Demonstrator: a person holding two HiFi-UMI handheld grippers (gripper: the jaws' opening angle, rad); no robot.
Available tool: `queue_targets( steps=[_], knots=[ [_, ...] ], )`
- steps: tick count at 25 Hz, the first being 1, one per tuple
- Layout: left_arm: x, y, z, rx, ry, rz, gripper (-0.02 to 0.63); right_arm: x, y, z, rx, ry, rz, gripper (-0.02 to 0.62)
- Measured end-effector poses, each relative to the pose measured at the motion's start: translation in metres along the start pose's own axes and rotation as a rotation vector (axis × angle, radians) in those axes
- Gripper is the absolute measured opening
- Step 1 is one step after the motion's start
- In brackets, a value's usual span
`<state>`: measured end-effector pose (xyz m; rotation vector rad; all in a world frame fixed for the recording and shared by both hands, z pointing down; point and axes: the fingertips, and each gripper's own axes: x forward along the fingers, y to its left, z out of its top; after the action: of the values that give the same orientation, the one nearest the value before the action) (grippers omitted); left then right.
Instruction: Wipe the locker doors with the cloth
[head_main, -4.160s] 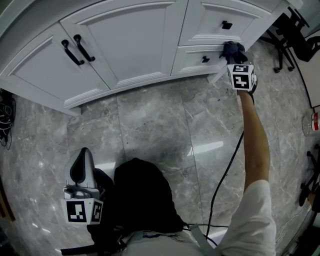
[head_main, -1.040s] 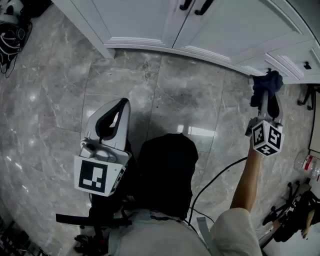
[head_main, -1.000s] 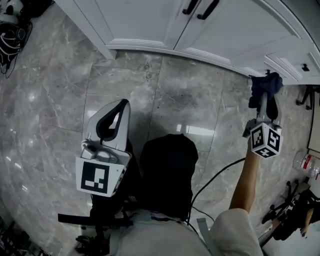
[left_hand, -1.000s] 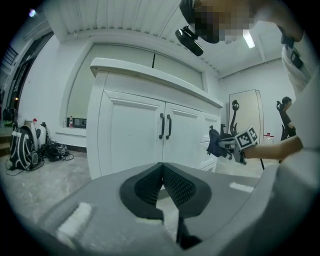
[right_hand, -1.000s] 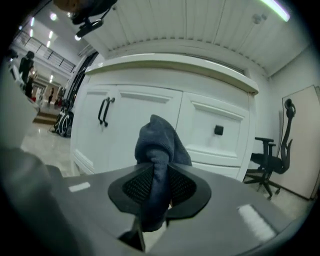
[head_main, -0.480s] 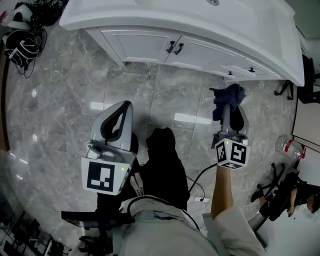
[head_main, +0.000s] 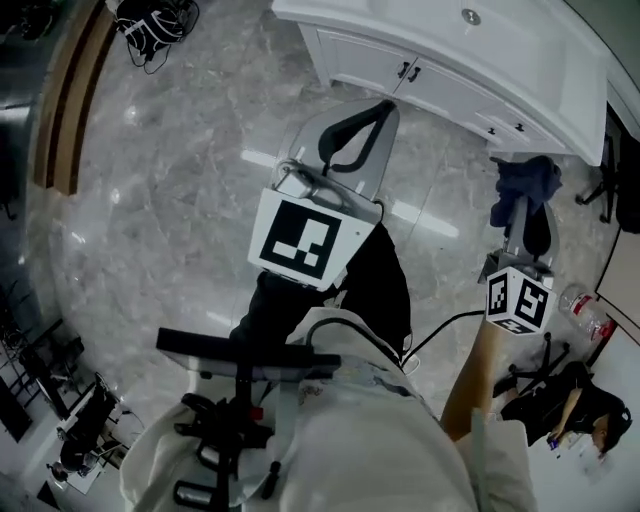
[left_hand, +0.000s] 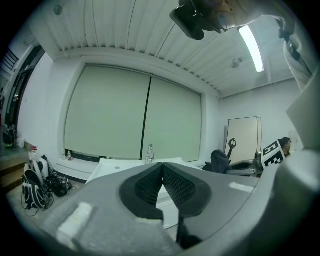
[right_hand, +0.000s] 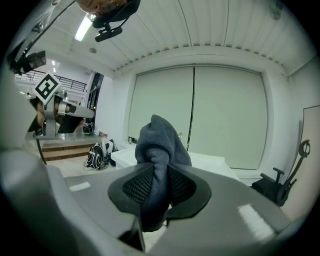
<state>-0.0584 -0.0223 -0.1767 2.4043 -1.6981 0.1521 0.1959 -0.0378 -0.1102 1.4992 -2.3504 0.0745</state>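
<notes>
Wiping is not under way: the right gripper (right_hand: 159, 175) clenches the cloth (right_hand: 157, 140) high, well clear of the doors (head_main: 440, 85), the left gripper (left_hand: 162, 167) is closed on nothing; next the cloth must press a door.

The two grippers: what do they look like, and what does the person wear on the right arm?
Both the left gripper and the right gripper have pale grey, curved bodies with black ribbed pads inside. Each carries a white cube with black square markers. A black cable runs from the right one. The right arm has a short white sleeve.
</notes>
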Motion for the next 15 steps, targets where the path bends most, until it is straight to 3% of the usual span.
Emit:
queue_targets(
  steps=[5, 10, 15],
  knots=[
    [-0.034, -0.006, 0.029, 0.023, -0.061, -0.027, 0.002, -0.036, 0.034, 0.046, 0.026, -0.069, -0.001, 0.078],
    [-0.085, -0.008, 0.044, 0.035, -0.078, -0.044, 0.002, -0.080, 0.086, 0.068, 0.066, -0.099, 0.008, 0.075],
    [-0.123, -0.016, 0.062, 0.039, -0.091, -0.036, 0.002, -0.117, 0.097, 0.088, 0.093, -0.116, -0.011, 0.071]
  ],
)
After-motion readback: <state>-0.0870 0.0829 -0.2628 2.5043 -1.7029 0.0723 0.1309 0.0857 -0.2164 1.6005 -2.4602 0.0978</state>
